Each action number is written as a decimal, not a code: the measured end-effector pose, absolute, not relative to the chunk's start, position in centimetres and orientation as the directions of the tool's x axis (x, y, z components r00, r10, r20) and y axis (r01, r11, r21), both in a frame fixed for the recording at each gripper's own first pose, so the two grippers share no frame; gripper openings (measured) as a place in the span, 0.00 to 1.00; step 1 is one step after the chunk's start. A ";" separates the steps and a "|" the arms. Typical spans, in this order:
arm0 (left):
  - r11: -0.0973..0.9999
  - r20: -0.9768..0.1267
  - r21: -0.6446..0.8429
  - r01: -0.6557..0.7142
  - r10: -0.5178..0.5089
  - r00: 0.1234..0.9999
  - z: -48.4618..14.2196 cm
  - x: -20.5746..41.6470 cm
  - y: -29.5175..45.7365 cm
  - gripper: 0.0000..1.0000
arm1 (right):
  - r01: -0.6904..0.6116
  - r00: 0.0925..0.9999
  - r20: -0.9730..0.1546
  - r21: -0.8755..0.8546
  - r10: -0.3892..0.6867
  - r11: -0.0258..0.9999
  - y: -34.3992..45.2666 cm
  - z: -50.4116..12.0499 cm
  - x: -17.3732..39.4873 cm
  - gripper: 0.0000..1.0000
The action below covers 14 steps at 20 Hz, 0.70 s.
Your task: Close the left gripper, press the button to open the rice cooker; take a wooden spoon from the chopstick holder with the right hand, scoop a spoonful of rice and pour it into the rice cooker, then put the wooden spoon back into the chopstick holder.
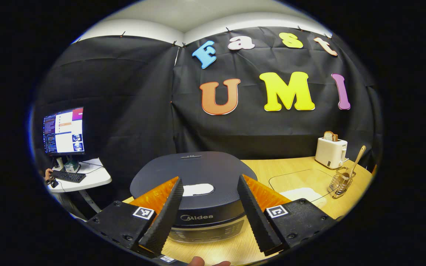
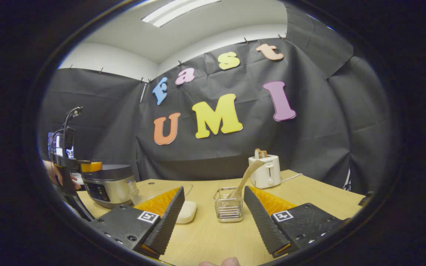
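The dark rice cooker (image 1: 198, 170) is closed and stands just ahead of my left gripper (image 1: 209, 179), which is open above its front edge. The white lid button (image 1: 197, 190) lies between the fingers, untouched. At the right, a wire chopstick holder (image 1: 340, 183) holds a wooden spoon (image 1: 357, 158), next to a white heap of rice (image 1: 301, 194) in a clear tray. My right gripper (image 2: 213, 189) is open and holds nothing. It faces the chopstick holder (image 2: 229, 208) and the leaning spoon (image 2: 248, 175) from a short distance. The rice (image 2: 186, 212) and the cooker (image 2: 109, 184) lie to its left.
A white toaster (image 1: 331, 151) with bread in it stands at the back right of the wooden table (image 1: 264, 170). A monitor (image 1: 64, 130) and a keyboard sit on a small white side table (image 1: 87, 179) at the left. A hand (image 2: 56, 173) holds the left gripper beside the cooker.
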<state>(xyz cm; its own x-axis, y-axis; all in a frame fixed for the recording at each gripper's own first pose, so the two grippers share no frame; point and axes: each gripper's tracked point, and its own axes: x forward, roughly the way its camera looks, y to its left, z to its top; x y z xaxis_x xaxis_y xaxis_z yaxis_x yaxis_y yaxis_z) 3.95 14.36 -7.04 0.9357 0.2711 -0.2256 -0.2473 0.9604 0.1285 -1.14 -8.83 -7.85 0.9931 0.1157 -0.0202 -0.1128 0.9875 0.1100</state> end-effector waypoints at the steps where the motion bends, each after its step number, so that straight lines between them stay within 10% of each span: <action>1: 0.961 -0.215 0.128 -0.244 0.267 0.939 -7.1 3.9 14.4 0.94 | -0.115 0.993 -0.016 0.114 0.118 0.987 -8.8 -7.8 -1.2 0.95; 14: 0.966 -0.253 0.105 -0.237 0.256 0.933 -6.2 4.1 14.5 0.94 | -0.104 0.993 -0.049 0.125 0.111 0.987 -9.0 -8.7 -0.5 0.95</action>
<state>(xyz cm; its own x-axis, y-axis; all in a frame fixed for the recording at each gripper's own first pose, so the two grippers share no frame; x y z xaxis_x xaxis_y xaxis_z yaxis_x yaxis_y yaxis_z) 4.07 14.45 -6.23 0.9330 0.2560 -0.2529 -0.2367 0.9659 0.1046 -0.54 -9.01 -8.70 0.9926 0.1113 -0.0491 -0.1045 0.9867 0.1246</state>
